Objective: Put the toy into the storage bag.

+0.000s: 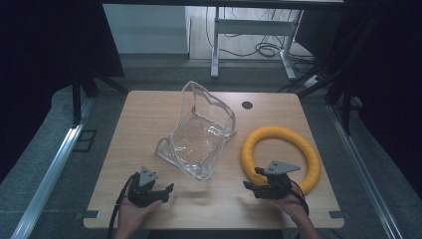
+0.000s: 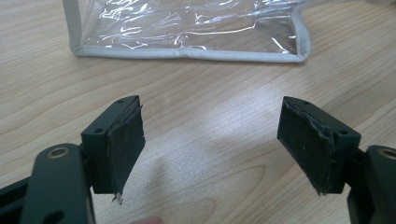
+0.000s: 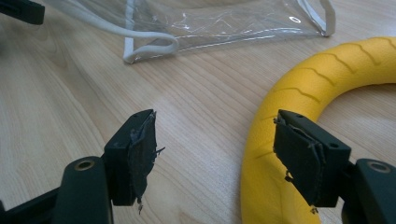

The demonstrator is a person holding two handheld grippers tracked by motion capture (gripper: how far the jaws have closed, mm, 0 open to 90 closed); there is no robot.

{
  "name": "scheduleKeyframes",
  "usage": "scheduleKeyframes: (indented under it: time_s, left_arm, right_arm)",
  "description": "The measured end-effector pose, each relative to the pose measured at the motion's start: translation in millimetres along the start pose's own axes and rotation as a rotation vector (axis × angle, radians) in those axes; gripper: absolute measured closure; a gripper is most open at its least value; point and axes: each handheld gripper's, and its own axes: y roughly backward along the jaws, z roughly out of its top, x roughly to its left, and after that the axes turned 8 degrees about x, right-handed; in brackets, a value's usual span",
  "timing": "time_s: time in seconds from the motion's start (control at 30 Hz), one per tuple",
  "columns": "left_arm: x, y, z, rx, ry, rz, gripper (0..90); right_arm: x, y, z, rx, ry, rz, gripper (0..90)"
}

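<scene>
A clear plastic bag (image 1: 199, 134) with white edging lies crumpled in the middle of the wooden table (image 1: 144, 114). A yellow foam ring (image 1: 281, 157) lies flat to its right. My left gripper (image 1: 167, 193) sits near the front edge, open and empty, jaws pointing toward the bag. Its own view has the jaws wide apart (image 2: 210, 140) over bare wood, with the bag's bottom edge (image 2: 187, 49) a short way ahead. My right gripper (image 1: 252, 178) is open at the ring's near-left arc. In its view (image 3: 215, 149) one jaw overlaps the ring (image 3: 299, 93); the bag (image 3: 224, 23) lies beyond.
A small dark cable hole (image 1: 247, 105) sits in the table's far side. The other gripper's tip (image 3: 18, 9) shows at the top left of the right gripper view. Behind the table are a white desk frame (image 1: 215, 45) and floor cables (image 1: 266, 50).
</scene>
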Motion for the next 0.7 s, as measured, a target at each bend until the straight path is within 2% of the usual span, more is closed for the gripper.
scheduleKeyframes:
  time_s: [0.17,0.43,0.5,0.7]
  left_arm:
    - [0.5,1.6,1.8,-0.008,-0.002,0.003,22.8]
    - [1.0,4.3,4.0,-0.013,-0.007,0.005,22.8]
    - [0.7,5.8,4.0,-0.018,-0.008,0.005,22.9]
    - [0.5,6.4,3.8,-0.018,-0.005,0.007,22.9]
  right_arm:
    - [-1.0,2.1,-1.3,0.003,-0.012,0.004,30.6]
    - [-10.2,14.6,3.6,0.002,-0.022,-0.013,29.4]
    - [-13.9,18.7,7.1,0.034,-0.011,-0.033,28.6]
    - [-19.6,23.6,14.4,0.097,0.022,-0.039,28.5]
